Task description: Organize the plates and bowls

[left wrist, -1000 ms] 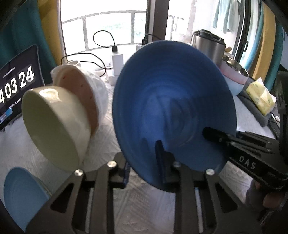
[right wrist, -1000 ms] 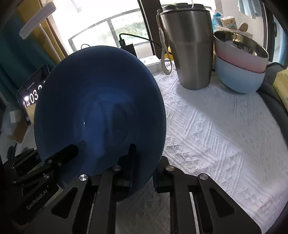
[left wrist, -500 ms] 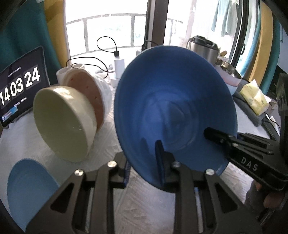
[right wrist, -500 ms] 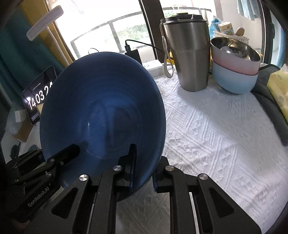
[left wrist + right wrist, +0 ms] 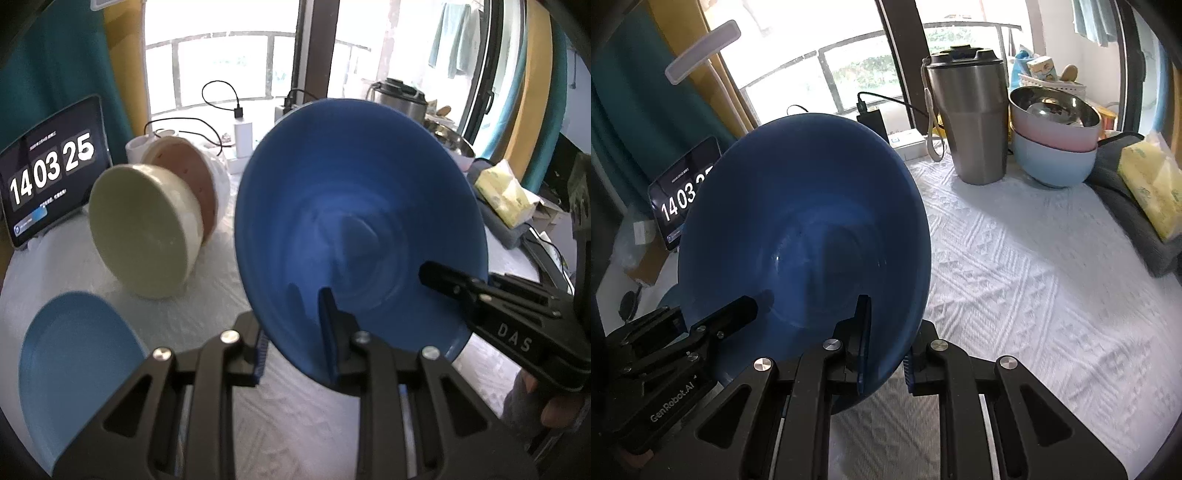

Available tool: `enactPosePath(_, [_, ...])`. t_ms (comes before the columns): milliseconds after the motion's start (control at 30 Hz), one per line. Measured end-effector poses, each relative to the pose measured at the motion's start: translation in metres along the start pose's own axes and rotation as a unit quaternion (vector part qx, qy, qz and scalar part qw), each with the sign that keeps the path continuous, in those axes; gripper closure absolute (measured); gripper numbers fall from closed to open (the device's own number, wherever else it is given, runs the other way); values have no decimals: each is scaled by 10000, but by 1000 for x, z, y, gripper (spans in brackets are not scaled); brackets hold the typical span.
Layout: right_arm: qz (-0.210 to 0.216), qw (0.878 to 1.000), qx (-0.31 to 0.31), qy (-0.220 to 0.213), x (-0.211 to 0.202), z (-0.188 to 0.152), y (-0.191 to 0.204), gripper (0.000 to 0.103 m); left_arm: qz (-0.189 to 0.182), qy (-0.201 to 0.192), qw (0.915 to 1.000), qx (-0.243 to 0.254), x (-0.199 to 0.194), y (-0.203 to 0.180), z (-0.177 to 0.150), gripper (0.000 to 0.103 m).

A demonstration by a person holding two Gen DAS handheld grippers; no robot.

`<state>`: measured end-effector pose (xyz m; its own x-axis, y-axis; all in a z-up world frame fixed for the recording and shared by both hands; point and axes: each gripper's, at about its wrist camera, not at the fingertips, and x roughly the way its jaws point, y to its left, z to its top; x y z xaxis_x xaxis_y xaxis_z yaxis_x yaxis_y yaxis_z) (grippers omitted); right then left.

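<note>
Glossy round dark-blue bowl [image 5: 354, 229], ridged

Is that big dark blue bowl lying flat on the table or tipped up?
Tipped up. The dark blue bowl stands on edge off the cloth, its rim pinched by the left gripper and right gripper.

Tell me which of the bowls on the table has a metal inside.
The pink bowl, nested on the light blue bowl beside the steel tumbler. Its inside is shiny metal; the cream bowl and dark blue bowl have none.
</note>
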<state>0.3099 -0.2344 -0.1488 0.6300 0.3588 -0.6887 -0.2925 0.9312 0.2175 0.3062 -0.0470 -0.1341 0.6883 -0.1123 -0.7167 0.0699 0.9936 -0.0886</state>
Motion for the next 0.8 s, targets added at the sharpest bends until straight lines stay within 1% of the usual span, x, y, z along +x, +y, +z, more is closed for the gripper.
enactPosePath(233, [-44,10000,5,38,-16,-19,3,87,-54,33,10000,-12,-13,-3,-16,78])
enactPosePath(400, [-46,10000,26,63,-19,-26,2,87,-68,52,10000,-22,-23,-6,-30,77])
enactPosePath(800, [-93,9998,33,161,-35,-58,13,87,-103,123,9998,-69,-40,-8,-61,77])
